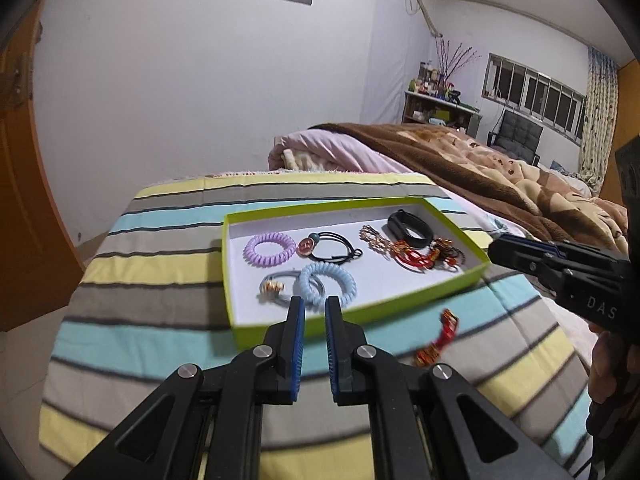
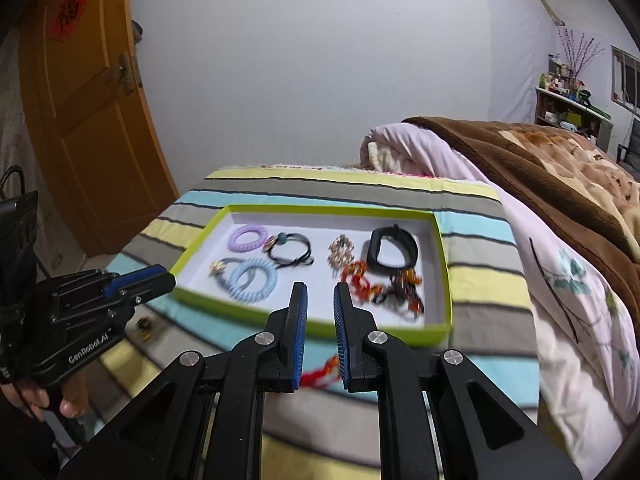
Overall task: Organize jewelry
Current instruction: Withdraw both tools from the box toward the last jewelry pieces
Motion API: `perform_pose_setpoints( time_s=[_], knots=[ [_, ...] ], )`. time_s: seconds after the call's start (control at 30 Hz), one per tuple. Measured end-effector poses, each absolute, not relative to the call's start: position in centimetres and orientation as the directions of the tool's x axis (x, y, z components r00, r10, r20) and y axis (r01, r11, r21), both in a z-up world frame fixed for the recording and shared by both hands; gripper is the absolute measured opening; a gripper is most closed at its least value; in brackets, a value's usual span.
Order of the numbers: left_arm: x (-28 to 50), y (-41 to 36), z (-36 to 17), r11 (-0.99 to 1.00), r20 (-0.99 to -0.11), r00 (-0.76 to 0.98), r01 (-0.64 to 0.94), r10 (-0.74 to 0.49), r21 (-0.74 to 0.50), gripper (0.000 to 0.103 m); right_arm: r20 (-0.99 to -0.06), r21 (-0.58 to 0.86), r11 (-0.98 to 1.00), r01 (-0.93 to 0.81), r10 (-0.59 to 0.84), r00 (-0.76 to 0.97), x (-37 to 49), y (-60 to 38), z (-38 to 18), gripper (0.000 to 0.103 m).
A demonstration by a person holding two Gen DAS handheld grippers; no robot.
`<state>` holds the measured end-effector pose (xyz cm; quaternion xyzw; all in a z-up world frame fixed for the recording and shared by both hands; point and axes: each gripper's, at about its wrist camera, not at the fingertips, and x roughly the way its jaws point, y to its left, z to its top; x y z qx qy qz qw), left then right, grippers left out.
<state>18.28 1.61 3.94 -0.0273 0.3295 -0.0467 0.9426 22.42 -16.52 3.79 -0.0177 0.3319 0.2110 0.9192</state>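
On the striped bed: green tray (image 1: 400, 307), the landmark.
Inside tray: coil hair ties, black band (image 1: 410, 230), red beaded bracelets.
Outside tray, near its front edge: red bracelet (image 1: 440, 336) on the cover.
Left tongs (image 1: 315, 302): clenched, empty.
Right tongs (image 2: 320, 290): slightly parted, empty.
Advice: pinch the stray bracelet mid-strand, lift over the rim.

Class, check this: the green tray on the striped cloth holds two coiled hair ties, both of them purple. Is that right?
Not quite. The green tray holds two coiled ties, but only one is purple; the other is light blue. The left wrist view shows both.
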Motion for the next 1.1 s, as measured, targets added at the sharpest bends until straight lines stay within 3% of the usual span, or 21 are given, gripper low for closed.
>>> perform_pose_setpoints(
  time_s=[0.53, 0.6, 0.73, 1.1],
  knots=[
    [6.4, 1.9, 5.3, 0.998, -0.552, 0.833, 0.006, -0.041, -0.065, 0.009, -0.588, 0.117, 0.916, -0.383, 0.375, 0.716, 12.1, -18.2, 3.9, 0.015],
    [5.5, 1.9, 5.3, 0.998, -0.546, 0.837, 0.000, -0.037, -0.069, 0.009, -0.591, 0.120, 0.916, -0.383, 0.376, 0.714, 11.2, -18.3, 3.6, 0.017],
    [4.4, 2.1, 5.3, 0.997, -0.542, 0.839, -0.006, -0.036, -0.075, 0.010, -0.592, 0.122, 0.918, -0.378, 0.373, 0.715, 10.0, -18.5, 3.4, 0.035],
    [2.9, 3.2, 4.4, 0.997, -0.552, 0.834, -0.035, -0.009, -0.070, 0.011, -0.618, 0.114, 0.918, -0.381, 0.365, 0.696, 8.6, -18.2, 2.4, 0.035]
  ],
)
